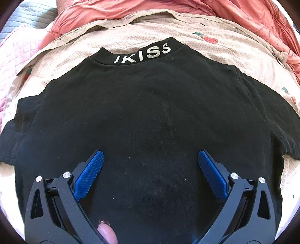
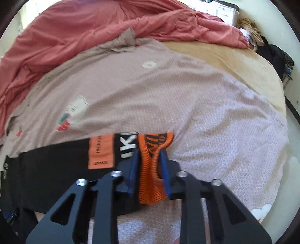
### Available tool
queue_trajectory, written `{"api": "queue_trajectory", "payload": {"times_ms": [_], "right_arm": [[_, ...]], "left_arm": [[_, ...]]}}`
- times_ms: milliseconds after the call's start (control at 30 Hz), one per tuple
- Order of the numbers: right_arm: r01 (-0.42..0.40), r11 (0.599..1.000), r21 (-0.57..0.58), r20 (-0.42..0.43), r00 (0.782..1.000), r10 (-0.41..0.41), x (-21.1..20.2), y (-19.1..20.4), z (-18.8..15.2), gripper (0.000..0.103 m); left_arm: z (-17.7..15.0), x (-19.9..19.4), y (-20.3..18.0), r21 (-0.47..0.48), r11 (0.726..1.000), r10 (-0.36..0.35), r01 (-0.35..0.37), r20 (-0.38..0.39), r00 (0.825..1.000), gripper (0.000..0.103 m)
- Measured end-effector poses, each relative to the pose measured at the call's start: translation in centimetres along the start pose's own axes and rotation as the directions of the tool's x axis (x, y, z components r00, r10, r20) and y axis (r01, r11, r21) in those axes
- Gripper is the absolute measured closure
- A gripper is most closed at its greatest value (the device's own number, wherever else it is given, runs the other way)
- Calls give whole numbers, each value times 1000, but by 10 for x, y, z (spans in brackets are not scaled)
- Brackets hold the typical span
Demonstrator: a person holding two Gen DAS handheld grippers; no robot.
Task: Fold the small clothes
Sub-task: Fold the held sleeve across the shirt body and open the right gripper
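Black shirt (image 1: 150, 112) flat; right gripper (image 2: 150, 155) clamps orange collar (image 2: 150, 169) (left gripper (image 1: 150, 157) agape).

- Beige strawberry-print sheet (image 1: 131, 33) spread over the bed.
- Rumpled coral-red quilt (image 2: 75, 24) bunched along the sheet's far edge.
- Tan mattress cover (image 2: 243, 67) beyond it.

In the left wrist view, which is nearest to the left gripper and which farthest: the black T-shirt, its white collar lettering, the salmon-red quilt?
1. Black T-shirt: directly beneath the open left gripper.
2. White collar lettering: farther up, on the neckband.
3. Salmon-red quilt: farthest, bunched along the top.
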State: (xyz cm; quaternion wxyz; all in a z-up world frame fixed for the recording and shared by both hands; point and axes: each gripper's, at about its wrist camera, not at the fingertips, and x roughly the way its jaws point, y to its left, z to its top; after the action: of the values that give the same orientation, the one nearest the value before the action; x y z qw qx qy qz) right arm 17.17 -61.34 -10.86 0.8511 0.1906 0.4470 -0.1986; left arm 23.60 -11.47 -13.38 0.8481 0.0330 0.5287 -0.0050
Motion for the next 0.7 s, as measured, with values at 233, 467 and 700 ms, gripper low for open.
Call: {"api": "queue_trajectory", "payload": {"times_ms": [233, 467, 700], "right_arm": [[-208, 978, -37, 99, 973, 210, -35, 34, 5, 101], [-383, 903, -193, 75, 912, 403, -66, 118, -6, 101], [-567, 761, -315, -98, 817, 568, -84, 226, -39, 101]], "left_arm": [[-2, -5, 6, -10, 1000, -26, 26, 14, 1000, 8], [-7, -32, 42, -85, 995, -57, 61, 55, 997, 8], [-19, -56, 84, -152, 987, -39, 53, 95, 995, 8]]}}
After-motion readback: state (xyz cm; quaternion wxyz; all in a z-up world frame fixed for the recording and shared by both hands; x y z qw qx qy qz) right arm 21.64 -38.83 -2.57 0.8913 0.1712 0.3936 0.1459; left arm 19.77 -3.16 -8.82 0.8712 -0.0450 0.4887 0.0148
